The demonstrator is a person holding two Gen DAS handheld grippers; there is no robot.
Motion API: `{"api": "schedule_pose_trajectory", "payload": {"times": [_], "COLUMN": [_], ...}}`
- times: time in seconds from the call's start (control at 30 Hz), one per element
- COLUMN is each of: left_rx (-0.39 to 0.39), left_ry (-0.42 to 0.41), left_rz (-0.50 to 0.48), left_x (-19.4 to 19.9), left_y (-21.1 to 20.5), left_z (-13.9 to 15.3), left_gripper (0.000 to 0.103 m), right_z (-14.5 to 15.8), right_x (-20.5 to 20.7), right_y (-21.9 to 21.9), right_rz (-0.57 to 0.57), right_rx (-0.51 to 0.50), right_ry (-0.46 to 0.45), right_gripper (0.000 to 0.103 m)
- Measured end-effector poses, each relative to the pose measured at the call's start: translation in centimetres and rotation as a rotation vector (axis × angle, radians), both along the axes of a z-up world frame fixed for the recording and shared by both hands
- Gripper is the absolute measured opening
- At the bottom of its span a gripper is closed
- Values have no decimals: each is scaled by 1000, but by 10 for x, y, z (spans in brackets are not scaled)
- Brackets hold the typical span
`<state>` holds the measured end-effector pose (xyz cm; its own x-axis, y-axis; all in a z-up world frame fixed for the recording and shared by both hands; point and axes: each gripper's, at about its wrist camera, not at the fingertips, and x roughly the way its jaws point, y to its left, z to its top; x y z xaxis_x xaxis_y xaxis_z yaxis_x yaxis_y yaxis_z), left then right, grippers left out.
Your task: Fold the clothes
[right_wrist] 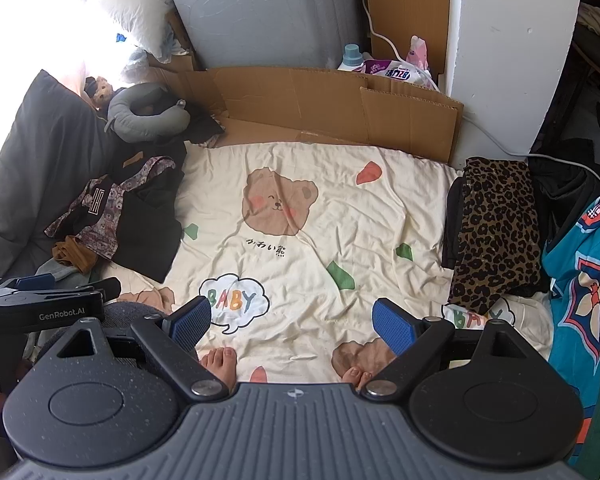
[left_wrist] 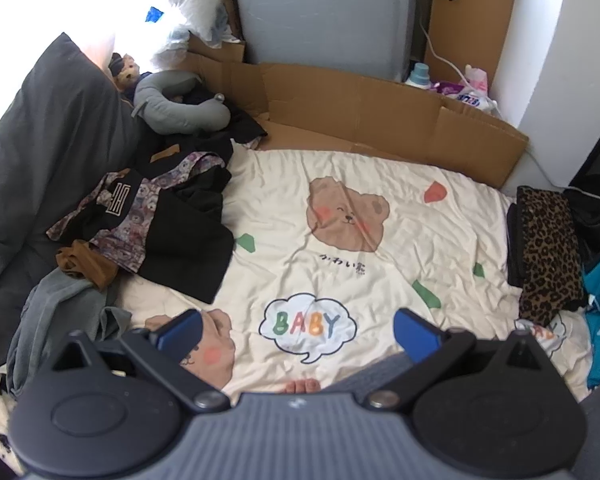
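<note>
Plainly "BABY" on blanket (left_wrist: pixel 380 200).

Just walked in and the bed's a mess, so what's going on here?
A person is holding two grippers over a bear-print blanket, both open and empty. The left gripper and right gripper hover above its bare middle. An unfolded pile of clothes lies at the left, and a leopard-print garment sits folded at the right. Nothing is picked up at this moment.

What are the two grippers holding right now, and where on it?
Nothing. The left gripper and right gripper both hang open above the bear-print sheet, with no cloth between their fingers.
</note>
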<state>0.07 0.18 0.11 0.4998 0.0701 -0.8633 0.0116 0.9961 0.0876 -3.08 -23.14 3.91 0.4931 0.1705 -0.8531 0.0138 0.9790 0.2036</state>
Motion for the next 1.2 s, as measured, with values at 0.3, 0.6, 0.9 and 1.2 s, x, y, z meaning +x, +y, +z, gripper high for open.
{"api": "schedule_pose_trajectory", "payload": {"times": [0.3,0.6,0.9,1.2], "left_rx": [-5,-56,-38,-34], "left_ry": [-8,-2,-1,-4], "left_rz": [-4,-34,-28,-21], "left_x": [4,7,9,5], "left_y": [10,20,16,13], "left_z": [6,10,9,6], "left_gripper": [102,99,99,99], "right_z": [0,-2,0,0], "right_x": [-1,-2,-1,-1], "right_y": [-1,-3,-2,-4], "right_rz": [1,-4,-7,-7], "right_rx": [6,15,15,15], "right_ry": [0,-3,-3,-5], "right_gripper": [92,92,92,92]}}
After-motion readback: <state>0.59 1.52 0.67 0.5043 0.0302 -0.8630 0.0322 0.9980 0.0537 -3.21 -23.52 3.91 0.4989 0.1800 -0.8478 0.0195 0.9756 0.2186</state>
